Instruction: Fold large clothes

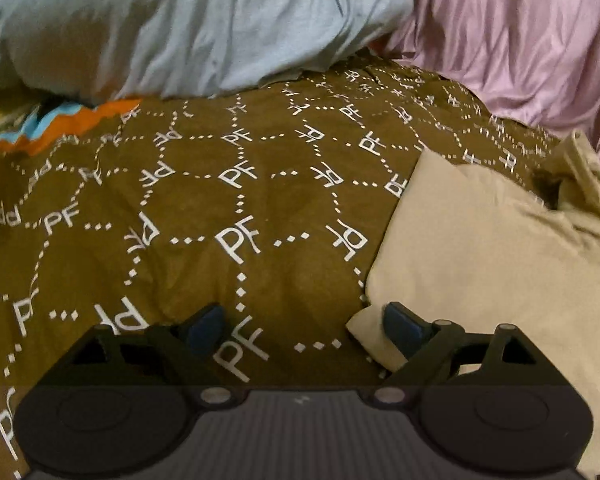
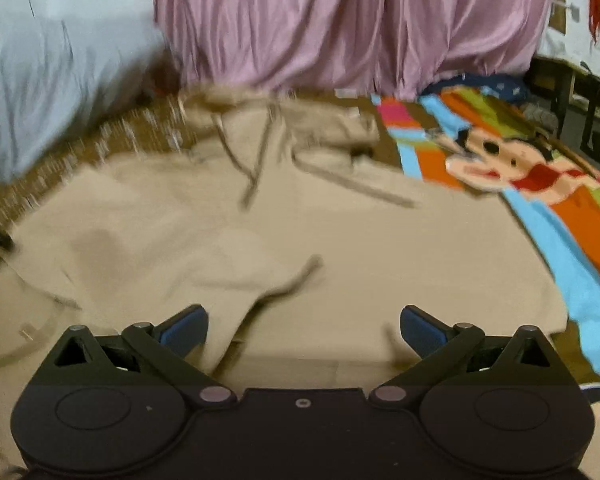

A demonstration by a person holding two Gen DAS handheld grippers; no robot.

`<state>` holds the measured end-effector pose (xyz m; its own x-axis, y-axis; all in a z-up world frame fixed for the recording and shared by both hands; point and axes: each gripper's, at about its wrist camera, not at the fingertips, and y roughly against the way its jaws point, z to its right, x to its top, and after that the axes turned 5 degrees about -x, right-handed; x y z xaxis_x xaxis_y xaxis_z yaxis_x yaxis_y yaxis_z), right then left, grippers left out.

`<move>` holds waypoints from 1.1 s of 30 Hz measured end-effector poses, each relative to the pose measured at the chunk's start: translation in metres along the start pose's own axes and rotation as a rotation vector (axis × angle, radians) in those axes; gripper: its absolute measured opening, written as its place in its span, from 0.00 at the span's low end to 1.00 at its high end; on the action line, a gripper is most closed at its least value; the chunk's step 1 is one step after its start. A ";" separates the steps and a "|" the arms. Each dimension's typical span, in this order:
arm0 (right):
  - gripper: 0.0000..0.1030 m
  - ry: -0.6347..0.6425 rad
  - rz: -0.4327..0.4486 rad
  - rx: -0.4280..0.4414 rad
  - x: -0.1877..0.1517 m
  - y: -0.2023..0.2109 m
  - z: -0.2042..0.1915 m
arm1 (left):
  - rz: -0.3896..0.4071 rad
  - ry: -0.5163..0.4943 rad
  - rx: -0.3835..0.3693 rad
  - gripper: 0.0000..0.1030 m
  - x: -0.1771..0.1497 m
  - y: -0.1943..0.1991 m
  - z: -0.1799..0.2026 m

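Observation:
A large beige garment (image 2: 340,240) lies spread on the bed, with drawstrings and a bunched top end at the far side. In the left wrist view its folded edge (image 1: 480,248) lies at the right. My left gripper (image 1: 300,326) is open and empty above the brown bedcover, its right finger over the garment's near corner. My right gripper (image 2: 304,326) is open and empty, low over the garment's near part. The right wrist view is blurred.
A brown bedcover (image 1: 220,200) printed with white letters lies under the garment. A pale blue pillow (image 1: 180,28) sits at the back left. A pink curtain (image 2: 340,28) hangs behind. A bright cartoon sheet (image 2: 520,168) lies to the right.

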<state>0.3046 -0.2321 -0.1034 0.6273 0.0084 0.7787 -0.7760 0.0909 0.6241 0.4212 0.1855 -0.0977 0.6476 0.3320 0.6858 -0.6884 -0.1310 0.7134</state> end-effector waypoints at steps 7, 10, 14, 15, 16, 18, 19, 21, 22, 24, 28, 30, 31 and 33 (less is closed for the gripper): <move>0.99 -0.017 -0.027 0.008 -0.016 -0.005 0.006 | -0.025 0.058 -0.036 0.90 0.003 0.031 0.000; 0.99 -0.005 -0.001 0.039 -0.016 0.022 0.022 | -0.033 0.027 -0.137 0.97 -0.003 0.058 0.000; 0.99 0.034 0.005 0.088 -0.024 0.067 0.053 | 0.001 -0.178 -0.192 0.99 -0.023 0.106 0.023; 0.99 0.057 -0.001 0.100 -0.029 0.078 0.061 | 0.015 -0.229 -0.199 0.99 -0.029 0.119 0.031; 0.99 0.089 -0.009 0.102 -0.037 0.090 0.069 | 0.030 -0.273 -0.211 0.99 -0.039 0.135 0.037; 0.99 0.157 -0.020 0.084 -0.054 0.113 0.083 | 0.052 -0.339 -0.254 0.99 -0.060 0.162 0.043; 0.99 0.197 -0.017 0.071 -0.065 0.128 0.092 | 0.060 -0.377 -0.276 0.99 -0.072 0.176 0.046; 0.99 0.254 -0.006 0.051 -0.082 0.152 0.105 | 0.067 -0.447 -0.287 0.99 -0.094 0.200 0.053; 0.99 0.289 0.002 0.039 -0.091 0.165 0.113 | 0.073 -0.489 -0.287 0.99 -0.108 0.214 0.056; 0.99 0.335 0.042 0.018 -0.106 0.188 0.126 | 0.098 -0.562 -0.299 0.99 -0.130 0.239 0.061; 0.99 0.462 0.033 0.007 -0.128 0.209 0.135 | 0.127 -0.674 -0.324 1.00 -0.168 0.278 0.067; 0.99 0.535 0.041 -0.018 -0.140 0.208 0.131 | 0.109 -0.725 -0.312 1.00 -0.186 0.287 0.072; 0.99 0.560 0.064 -0.042 -0.145 0.206 0.130 | 0.094 -0.756 -0.285 1.00 -0.197 0.289 0.076; 0.99 0.565 0.102 -0.077 -0.149 0.200 0.128 | 0.065 -0.816 -0.231 1.00 -0.212 0.286 0.084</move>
<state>0.0480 -0.3423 -0.0865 0.5036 0.5496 0.6666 -0.8406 0.1337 0.5248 0.1138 -0.0008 -0.0270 0.5762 -0.4589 0.6764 -0.7241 0.0971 0.6828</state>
